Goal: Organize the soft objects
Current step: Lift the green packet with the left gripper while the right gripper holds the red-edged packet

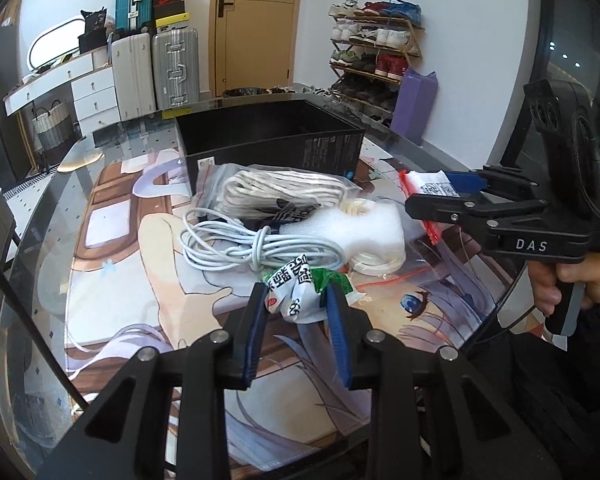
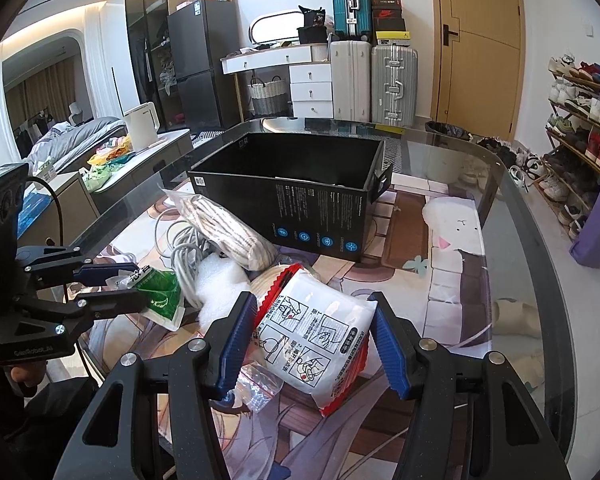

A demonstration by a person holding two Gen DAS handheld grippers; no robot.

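On the tabletop [image 2: 512, 208], in front of the open black box [image 2: 300, 184], a pile of soft items is lying: a bagged rope [image 1: 276, 192], a coiled cable [image 1: 256, 248] and a foam block [image 1: 364, 228].

The left gripper [image 1: 298, 300] is pinching a green-and-white packet [image 1: 300, 284] between its blue pads, and the packet is crumpling under the squeeze. The right gripper [image 2: 308, 340] is clamping a white pouch with red edges [image 2: 316, 332] across its width; the pouch is hanging tilted above the printed mat.

Judged risks from this state:

- The packet is being held near one end only — a quick swing toward the box is likely to let it slide out of the pads.
- The pouch is bulging between the pads, so harder pressure could burst its seal, while lighter pressure could drop it onto the pile.
- A small clear zip bag [image 2: 260, 384] is lying under the right gripper's left finger and could snag and be dragged along.
- Both grippers are working near each other, so crossing paths toward the box could cause a collision.
- The cable loops are lying just beyond the packet and could catch a low finger.
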